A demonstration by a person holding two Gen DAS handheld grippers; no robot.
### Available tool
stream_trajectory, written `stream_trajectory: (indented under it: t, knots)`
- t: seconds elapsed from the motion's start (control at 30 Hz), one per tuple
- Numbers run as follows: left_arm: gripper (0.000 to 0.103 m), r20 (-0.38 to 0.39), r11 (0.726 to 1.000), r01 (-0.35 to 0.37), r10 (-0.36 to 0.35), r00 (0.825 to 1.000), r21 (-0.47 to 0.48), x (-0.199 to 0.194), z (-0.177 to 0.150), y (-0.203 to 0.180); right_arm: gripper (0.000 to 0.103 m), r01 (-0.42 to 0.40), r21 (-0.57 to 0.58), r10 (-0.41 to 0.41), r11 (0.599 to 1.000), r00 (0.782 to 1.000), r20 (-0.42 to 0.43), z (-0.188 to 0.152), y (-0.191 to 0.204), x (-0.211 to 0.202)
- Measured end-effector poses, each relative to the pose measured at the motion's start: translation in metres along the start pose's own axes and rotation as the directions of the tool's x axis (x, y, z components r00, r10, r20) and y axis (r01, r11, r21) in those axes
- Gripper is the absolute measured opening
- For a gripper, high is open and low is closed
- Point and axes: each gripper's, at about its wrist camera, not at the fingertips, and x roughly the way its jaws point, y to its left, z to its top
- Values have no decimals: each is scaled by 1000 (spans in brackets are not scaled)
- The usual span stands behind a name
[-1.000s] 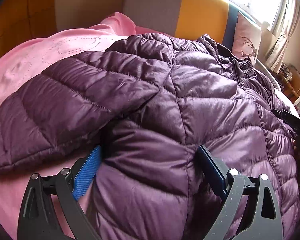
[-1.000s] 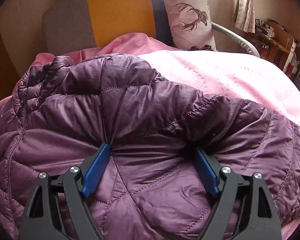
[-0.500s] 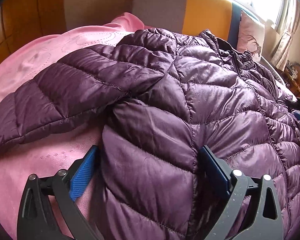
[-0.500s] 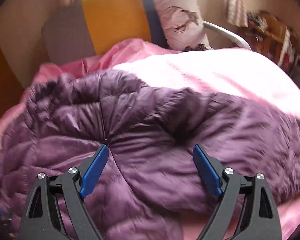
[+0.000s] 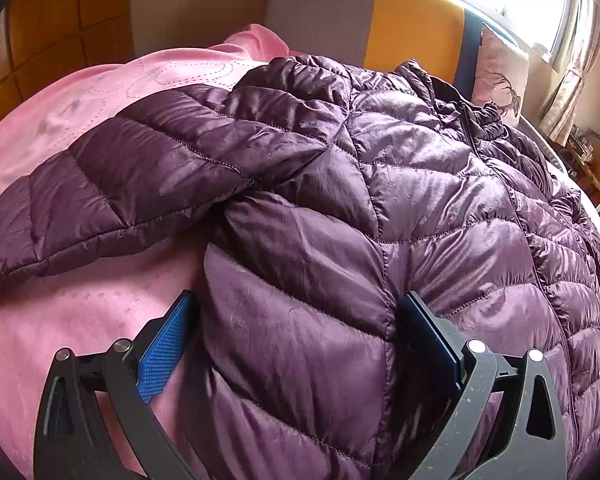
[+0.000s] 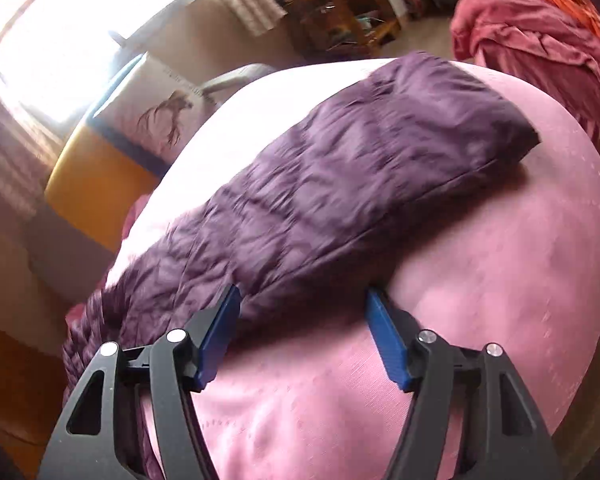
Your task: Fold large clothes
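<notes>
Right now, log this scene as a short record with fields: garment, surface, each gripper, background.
garment: purple quilted jacket spread out, one sleeve lying out to the side
surface: pink bedspread
left gripper: open, fingers either side of a jacket panel near its edge
right gripper: open, by the other sleeve, gripping nothing; view motion-blurred
background: deer-print pillow, yellow and grey headboard, window

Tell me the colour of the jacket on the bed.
Dark purple, quilted jacket; clearest in the left wrist view.
</notes>
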Motion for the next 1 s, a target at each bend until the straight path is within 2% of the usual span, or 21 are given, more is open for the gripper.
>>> stream_trajectory:
  t: [0.07,0.13,0.2,0.23,0.27,0.43,0.53,0.67,0.83,1.0]
  knots:
    - [99,3,1000,-1,1,1000,-2,-1,-2,0,57,-35,93,35,995,999,3,23,-16,0]
    - [99,5,1000,-4,4,1000,-3,-2,-2,-1,52,-28,139,27,990,1000,12,42,-21,1]
    - [99,5,1000,-7,7,1000,-2,-1,-1,-1,30,11,159,-12,987,1000,7,54,-21,5]
    - [99,5,1000,-7,7,1000,-2,-1,-1,-2,23,21,161,-22,987,1000,3,57,-18,7]
    - [99,5,1000,-6,6,1000,-3,-1,-1,-1,17,28,149,-28,989,1000,-3,59,-14,9]
    - [99,11,1000,-5,5,1000,-5,-1,-1,-2,13,54,4,-54,999,998,19,50,27,5]
    - [99,14,1000,0,1,1000,-9,-1,-2,-1,13,28,-117,-24,993,999,34,36,68,5]
    - [99,20,1000,6,-6,1000,-15,-2,-2,0,13,-1,-283,6,959,1000,16,5,129,16]
    - [99,20,1000,8,-7,1000,-16,-2,-2,1,12,-92,-426,63,900,995,-83,-54,202,43]
    - [99,20,1000,3,-3,1000,-14,-2,-2,0,12,-170,-536,73,827,977,-198,-120,261,76]
